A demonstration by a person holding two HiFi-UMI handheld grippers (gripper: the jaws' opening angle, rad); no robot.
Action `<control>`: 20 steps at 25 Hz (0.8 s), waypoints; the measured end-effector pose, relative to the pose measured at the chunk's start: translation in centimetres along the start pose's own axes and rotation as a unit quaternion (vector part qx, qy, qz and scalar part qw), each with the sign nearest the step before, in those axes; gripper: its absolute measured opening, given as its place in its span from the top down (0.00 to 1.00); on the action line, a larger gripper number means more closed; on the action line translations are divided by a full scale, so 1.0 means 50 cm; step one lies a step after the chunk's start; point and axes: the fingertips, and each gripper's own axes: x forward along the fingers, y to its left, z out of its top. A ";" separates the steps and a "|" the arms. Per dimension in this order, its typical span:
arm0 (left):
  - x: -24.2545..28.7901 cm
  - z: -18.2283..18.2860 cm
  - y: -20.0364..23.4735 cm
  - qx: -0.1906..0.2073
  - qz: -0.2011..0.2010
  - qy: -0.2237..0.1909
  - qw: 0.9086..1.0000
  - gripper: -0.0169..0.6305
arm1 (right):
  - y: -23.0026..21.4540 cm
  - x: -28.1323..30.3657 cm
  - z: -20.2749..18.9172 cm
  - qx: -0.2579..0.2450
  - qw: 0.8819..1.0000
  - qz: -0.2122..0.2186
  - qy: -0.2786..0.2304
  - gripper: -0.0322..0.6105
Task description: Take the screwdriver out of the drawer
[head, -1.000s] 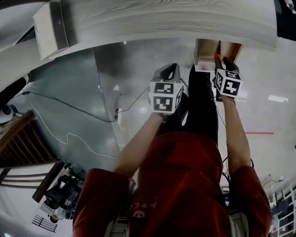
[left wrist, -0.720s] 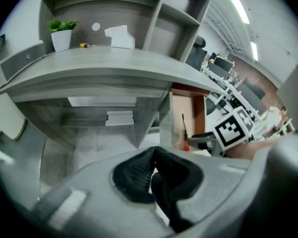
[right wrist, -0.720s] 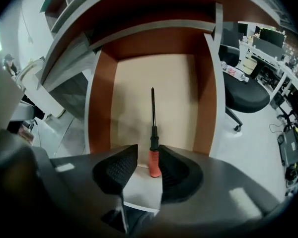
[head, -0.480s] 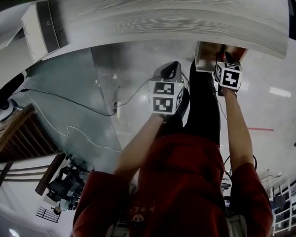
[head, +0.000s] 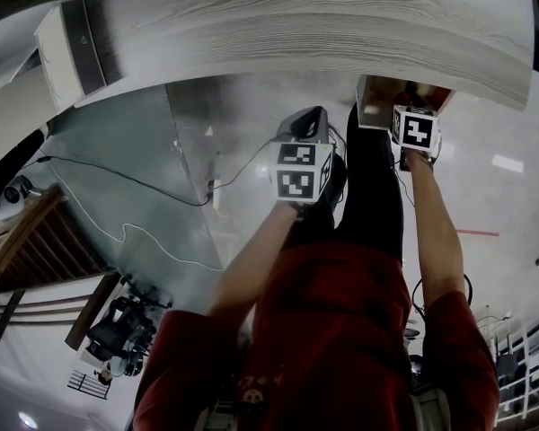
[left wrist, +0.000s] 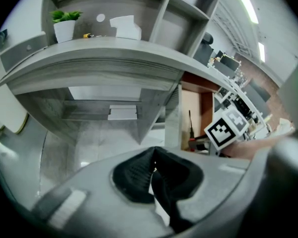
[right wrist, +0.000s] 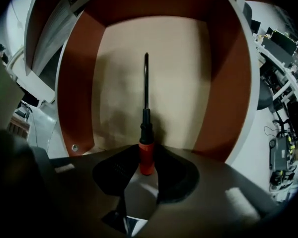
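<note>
Fully, in right gripper view alone: screwdriver (right wrist: 145, 133) inside drawer (right wrist: 74, 93).

Counting in view: one screwdriver (right wrist: 146, 128), one drawer (right wrist: 79, 83), two grippers showing (left gripper (left wrist: 153, 158), right gripper (right wrist: 144, 182)), one potted plant (left wrist: 64, 24), one desk (left wrist: 114, 58).

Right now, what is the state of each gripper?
Left gripper: closed, empty.
Right gripper: open; its jaws have just been closing around the handle of the screwdriver in the drawer, with no grip yet.
</note>
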 end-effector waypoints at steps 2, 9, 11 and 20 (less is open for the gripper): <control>-0.001 -0.003 0.000 0.001 0.000 0.003 1.000 0.98 | 0.000 0.000 0.002 -0.001 1.000 -0.002 0.000 0.79; -0.009 -0.006 -0.011 0.006 -0.006 0.003 1.000 0.98 | 0.009 -0.016 -0.001 0.000 1.000 0.006 0.003 0.80; -0.012 -0.005 -0.014 0.008 -0.008 0.003 1.000 0.98 | 0.011 -0.024 -0.003 -0.003 1.000 0.005 0.003 0.80; -0.070 0.010 -0.019 0.018 -0.007 -0.018 1.000 0.98 | 0.033 -0.096 -0.007 -0.014 1.000 0.005 -0.022 0.80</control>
